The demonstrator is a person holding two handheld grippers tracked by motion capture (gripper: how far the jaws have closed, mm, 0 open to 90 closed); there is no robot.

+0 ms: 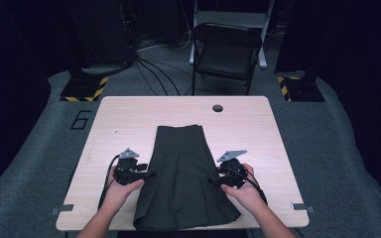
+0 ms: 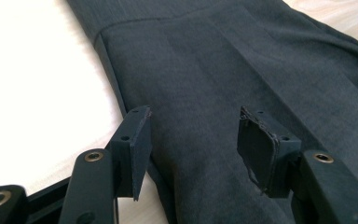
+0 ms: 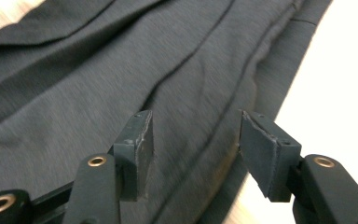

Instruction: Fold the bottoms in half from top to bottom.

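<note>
Dark grey cloth is what I am working with: a pleated skirt [image 1: 184, 176] lying flat in the middle of the worktop [image 1: 129, 116], with its narrow waist end far from me and its wide hem near the front edge. It looks soft and light, so I think it will bend and flop as soon as I lift it. It will not break. The cloth looks smooth, so a small pinch might slip out.

My left tool [image 1: 146, 174] sits at the left edge of the skirt. In the left gripper view its jaws stand apart over that edge [image 2: 193, 140], with nothing pinched between them. My right tool [image 1: 217, 179] sits at the right edge. In the right gripper view its jaws also stand apart above the cloth [image 3: 193, 140], holding nothing.

I think the best place to take hold is right at each side edge, where the cloth is folded over and thicker. I would grab both sides at the same height, so the skirt stays even and the pleats do not bunch up.
</note>
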